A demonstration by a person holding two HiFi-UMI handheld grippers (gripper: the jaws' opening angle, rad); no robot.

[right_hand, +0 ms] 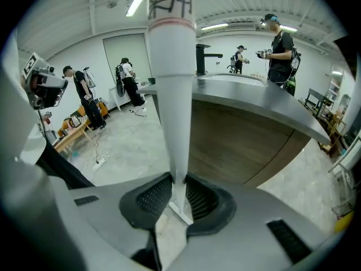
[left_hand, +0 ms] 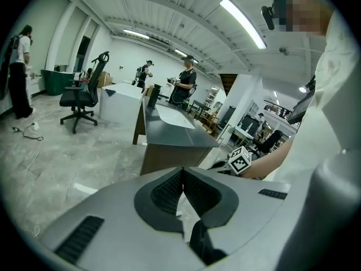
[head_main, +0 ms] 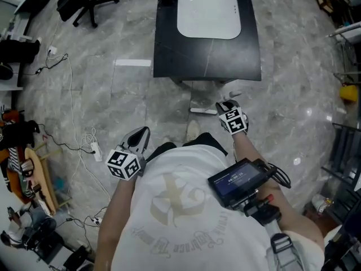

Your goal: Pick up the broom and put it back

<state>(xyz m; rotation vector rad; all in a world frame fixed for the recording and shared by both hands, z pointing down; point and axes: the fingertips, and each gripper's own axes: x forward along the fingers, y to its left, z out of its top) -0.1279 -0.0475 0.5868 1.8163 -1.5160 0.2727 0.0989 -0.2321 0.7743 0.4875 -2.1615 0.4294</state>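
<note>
Right gripper (right_hand: 177, 192) clamps the white broom handle (right_hand: 172, 95). Left gripper (left_hand: 182, 186) is closed, empty. Desk (head_main: 225, 61) stands at twelve o'clock.

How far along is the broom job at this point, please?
Grasp done: the right gripper is clamped on the broom's white handle beside the dark table. The left gripper is shut and empty. Remaining: carrying the broom back and setting it down; its storage spot is not in view.
</note>
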